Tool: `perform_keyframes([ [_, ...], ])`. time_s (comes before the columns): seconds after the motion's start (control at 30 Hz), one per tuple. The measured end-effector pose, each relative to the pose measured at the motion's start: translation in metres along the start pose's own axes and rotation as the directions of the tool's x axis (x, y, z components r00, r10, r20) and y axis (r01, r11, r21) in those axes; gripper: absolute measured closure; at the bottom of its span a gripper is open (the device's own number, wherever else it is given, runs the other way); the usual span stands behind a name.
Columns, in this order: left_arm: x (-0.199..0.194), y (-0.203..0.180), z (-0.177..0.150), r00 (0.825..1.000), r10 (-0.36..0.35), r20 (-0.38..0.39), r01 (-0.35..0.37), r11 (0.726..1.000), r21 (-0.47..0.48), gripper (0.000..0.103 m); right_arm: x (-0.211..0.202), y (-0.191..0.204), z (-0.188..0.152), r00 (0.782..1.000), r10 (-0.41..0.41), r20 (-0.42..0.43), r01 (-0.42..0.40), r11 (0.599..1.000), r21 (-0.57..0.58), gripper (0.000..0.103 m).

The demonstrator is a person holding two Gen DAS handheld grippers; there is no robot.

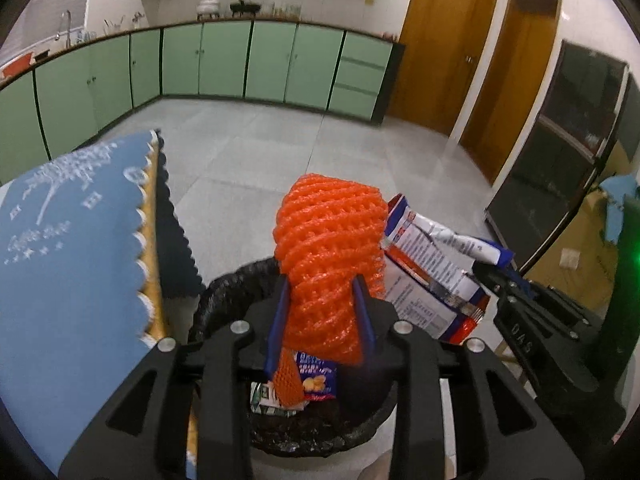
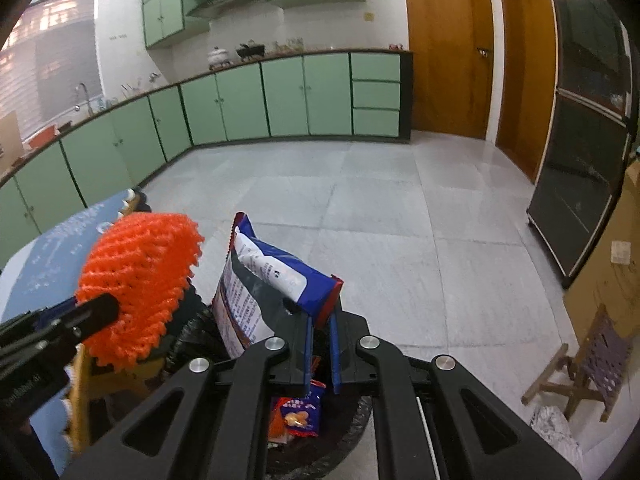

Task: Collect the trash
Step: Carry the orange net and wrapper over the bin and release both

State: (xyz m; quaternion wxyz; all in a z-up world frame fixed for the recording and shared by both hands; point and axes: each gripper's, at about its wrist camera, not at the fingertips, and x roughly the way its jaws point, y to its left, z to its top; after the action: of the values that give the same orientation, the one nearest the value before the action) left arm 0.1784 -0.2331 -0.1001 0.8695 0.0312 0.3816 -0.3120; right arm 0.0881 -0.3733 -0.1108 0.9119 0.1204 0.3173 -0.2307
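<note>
Above the black-lined trash bin (image 1: pixel 320 432), both claws are loaded. Left claw (image 1: pixel 324 320) is pinching an orange foam fruit net (image 1: pixel 328 256) between its blue fingers (image 1: pixel 366 320), squeezed in at the waist; the net's long axis runs roughly vertical in the left wrist view, upper end pointing up and slightly away from the camera, lower end hanging toward the bin mouth. Net looks like open-mesh foam tube, bright orange, bulging above the grip. From the right wrist view the same net (image 2: pixel 138 284) sits left of frame, held at its side by the left claw, just above the bin rim. Right claw (image 2: pixel 322 354) is pinching a blue/white/red snack bag (image 2: pixel 256 280) by one sealed end; fingers nearly pressed together on the thin film. Bag's long axis is tilted, running from the grip up and to the left, open torn end pointing up. It looks crumpled, printed text panel facing the camera. In the left wrist view the bag (image 1: pixel 432 264) is just right of the net, close beside it; cannot tell if they touch. Inside the bin: a small blue snack packet (image 2: pixel 300 414) with red edges, plus another orange net scrap (image 1: pixel 289 380) lying beside it. Blue scalloped cloth covers the surface (image 1: pixel 72 264) to the left of the bin. Bin stands on grey tiled floor (image 2: pixel 400 220).
</note>
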Motion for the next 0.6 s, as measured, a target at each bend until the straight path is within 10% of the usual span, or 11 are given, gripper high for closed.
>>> perform_keyframes([
  [0.33,0.021,0.006,0.008,0.999,0.033,-0.035,-0.034,0.999,-0.013,0.045,0.031,-0.01,-0.008,0.998,0.026,-0.063,-0.025,1.0,0.015,0.089],
  [0.6,0.013,0.015,0.012,0.999,0.039,-0.016,-0.039,0.998,-0.042,0.044,0.029,-0.015,-0.007,0.996,0.048,-0.071,-0.047,0.999,0.017,0.076],
])
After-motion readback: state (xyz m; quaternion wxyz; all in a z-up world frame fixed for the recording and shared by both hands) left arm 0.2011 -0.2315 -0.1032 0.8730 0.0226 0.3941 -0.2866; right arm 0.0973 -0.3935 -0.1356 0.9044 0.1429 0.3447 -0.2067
